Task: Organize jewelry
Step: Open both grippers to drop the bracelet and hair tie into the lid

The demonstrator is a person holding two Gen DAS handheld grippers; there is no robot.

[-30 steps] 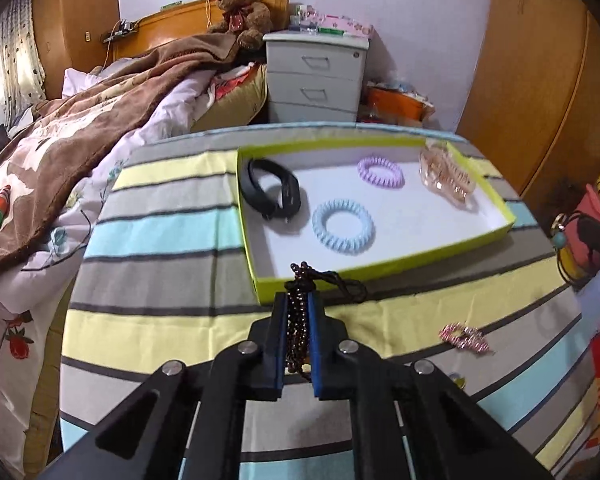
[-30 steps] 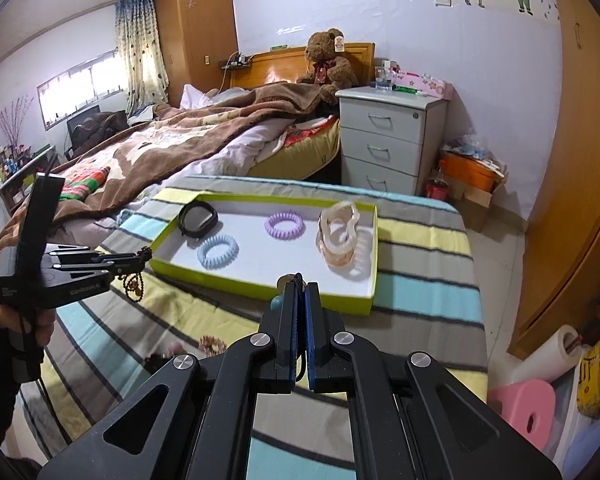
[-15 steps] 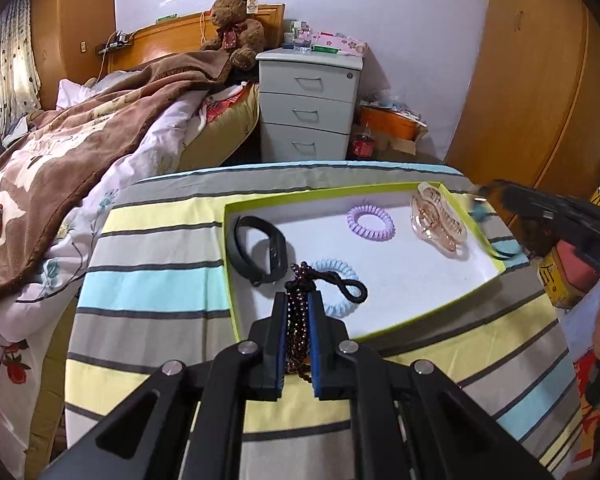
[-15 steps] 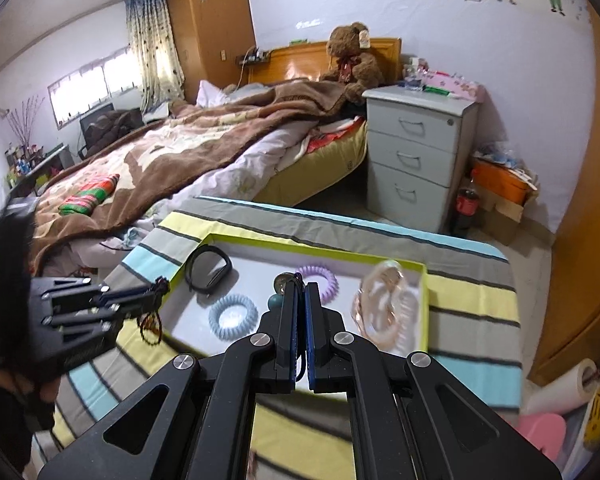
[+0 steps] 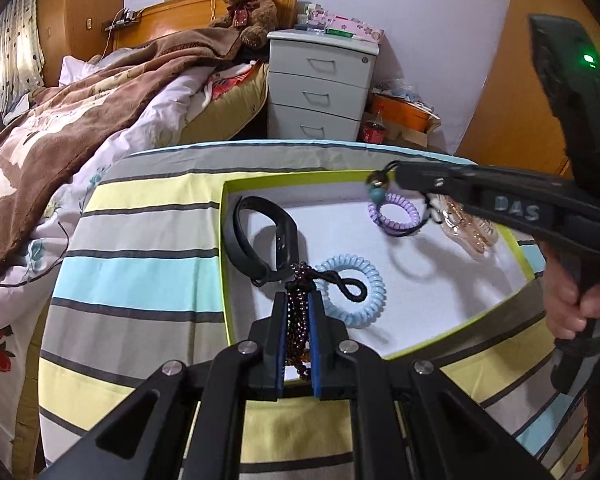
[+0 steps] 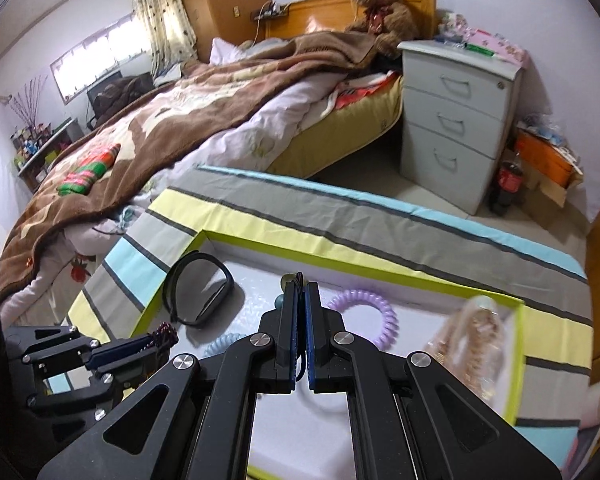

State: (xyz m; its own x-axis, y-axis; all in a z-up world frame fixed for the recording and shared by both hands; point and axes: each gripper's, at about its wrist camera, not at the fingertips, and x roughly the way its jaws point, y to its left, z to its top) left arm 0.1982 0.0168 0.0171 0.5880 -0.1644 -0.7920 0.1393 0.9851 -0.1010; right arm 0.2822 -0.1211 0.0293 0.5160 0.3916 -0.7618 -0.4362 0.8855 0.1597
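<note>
From the left wrist camera, the left gripper (image 5: 298,312) is clamped on a dark beaded bracelet (image 5: 298,320), the strands bunched between its blue pads and a black cord loop spilling out ahead of the tips. It hangs just over the near left corner of the green-rimmed tray (image 5: 225,216), above the pale blue coil tie (image 5: 374,284) and beside the black band (image 5: 244,236). Across the tray the right gripper (image 5: 398,176) reaches in from the right edge, pinching a thin black cord with a teal bead (image 5: 376,196) dangling over the lilac coil tie (image 5: 396,212); the clear hair claw (image 5: 472,236) lies by the far right corner.

From the right wrist camera, the right gripper (image 6: 300,296) is shut tight on that cord, only a thread of it showing between the pads, and its beads peep past the tips. The left gripper (image 6: 156,340) shows low at the left with the beads at its tips.

Both pieces look light and limp; I'd guess they will slump into a heap once let go. The beads look smooth and could roll, so the cord seems the surest place to pinch, and the strands may snag on the coil ties.
</note>
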